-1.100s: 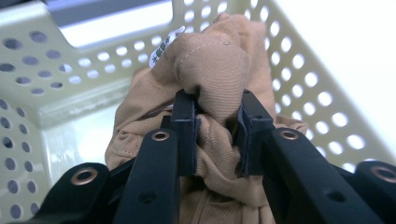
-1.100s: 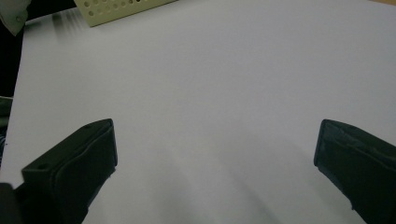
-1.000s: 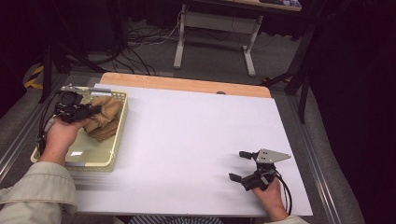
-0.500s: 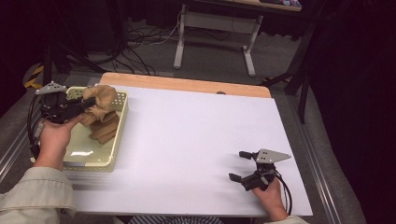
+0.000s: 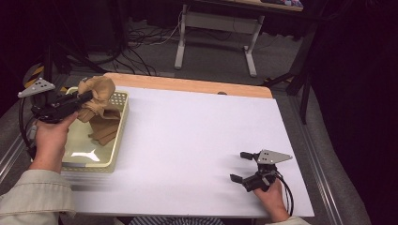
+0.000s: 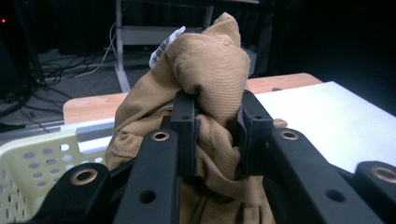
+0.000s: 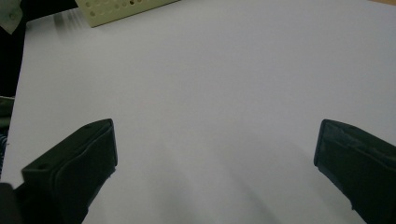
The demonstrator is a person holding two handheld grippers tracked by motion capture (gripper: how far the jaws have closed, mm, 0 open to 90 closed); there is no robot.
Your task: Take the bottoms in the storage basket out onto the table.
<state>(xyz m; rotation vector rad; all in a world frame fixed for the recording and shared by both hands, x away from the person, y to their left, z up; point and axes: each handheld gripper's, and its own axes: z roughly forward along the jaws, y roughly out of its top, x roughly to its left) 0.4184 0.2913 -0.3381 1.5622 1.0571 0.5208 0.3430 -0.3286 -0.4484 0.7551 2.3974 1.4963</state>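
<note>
Now tan cloth sits pinched between left gripper fingers.

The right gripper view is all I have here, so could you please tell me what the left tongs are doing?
Observer: The left tongs are clamped on a bunched tan garment.
Operator: Thank you; is it clear of the basket?
Observer: No. In the high view its lower folds hang inside the pale yellow basket.
Operator: Anything else on it?
Observer: A small white label sticks out near the top.
</note>
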